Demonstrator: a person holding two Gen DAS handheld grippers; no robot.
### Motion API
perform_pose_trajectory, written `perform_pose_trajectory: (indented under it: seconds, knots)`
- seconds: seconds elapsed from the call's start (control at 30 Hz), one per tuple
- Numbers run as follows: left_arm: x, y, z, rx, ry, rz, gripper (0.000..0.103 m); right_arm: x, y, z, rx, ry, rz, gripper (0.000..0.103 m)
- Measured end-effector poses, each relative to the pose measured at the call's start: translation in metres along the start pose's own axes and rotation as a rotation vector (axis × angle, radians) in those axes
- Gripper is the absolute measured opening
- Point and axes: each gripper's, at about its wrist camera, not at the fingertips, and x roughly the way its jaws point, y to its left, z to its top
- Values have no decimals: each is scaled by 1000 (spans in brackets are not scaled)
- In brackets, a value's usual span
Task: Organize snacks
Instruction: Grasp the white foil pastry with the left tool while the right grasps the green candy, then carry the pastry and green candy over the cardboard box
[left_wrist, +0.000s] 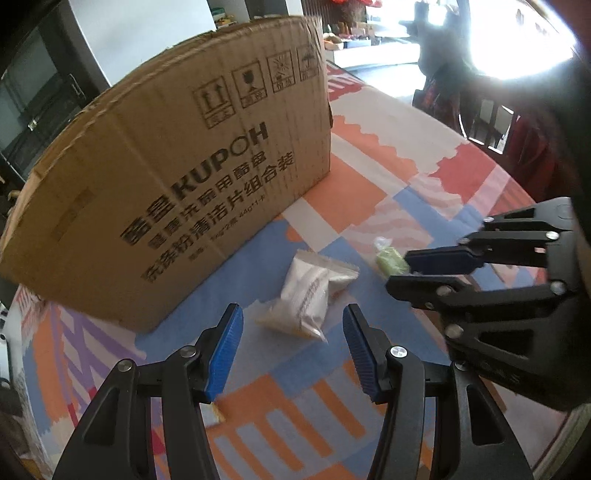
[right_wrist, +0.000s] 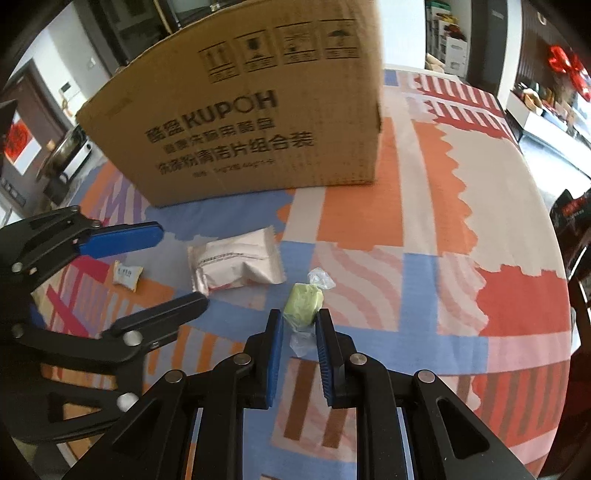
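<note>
A pale green candy (right_wrist: 302, 305) in a clear twisted wrapper lies on the patterned tablecloth, and my right gripper (right_wrist: 300, 322) is shut on it, blue pads against its sides. In the left wrist view the same candy (left_wrist: 388, 260) sits at the tips of the right gripper (left_wrist: 397, 271). A white snack packet (left_wrist: 308, 295) lies just ahead of my left gripper (left_wrist: 292, 314), which is open and hovers over it without touching. From the right wrist view the left gripper (right_wrist: 181, 266) stands left of the white packet (right_wrist: 236, 262).
A large brown cardboard box (left_wrist: 166, 177) printed KUPOH stands behind the snacks, also in the right wrist view (right_wrist: 258, 122). A small white sachet (right_wrist: 127, 275) lies left of the packet. The tablecloth (right_wrist: 461, 258) stretches to the right; a dark chair (left_wrist: 491, 122) stands beyond the table's edge.
</note>
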Motion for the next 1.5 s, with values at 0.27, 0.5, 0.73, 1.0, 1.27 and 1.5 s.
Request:
perform_pose_trajectory:
  seconds: [0.27, 0.5, 0.73, 1.0, 1.27, 1.5]
  knots:
    - [24, -2, 11, -24, 29, 1, 55, -1, -9, 2, 25, -6, -11, 20]
    - [29, -4, 6, -72, 55, -72, 40, -4, -9, 0, 30, -10, -5, 20]
    - [8, 2, -9, -162, 21, -77, 35, -9, -6, -1, 25, -19, 1, 20]
    - [-19, 17, -28, -283, -28, -39, 32, -26, 5, -5, 11, -51, -6, 20]
    - [-55, 27, -36, -359, -95, -13, 32, -54, 26, -4, -26, -107, -2, 20]
    - [-96, 39, -41, -392, -168, 22, 32, -82, 43, 0, -58, -166, 8, 20]
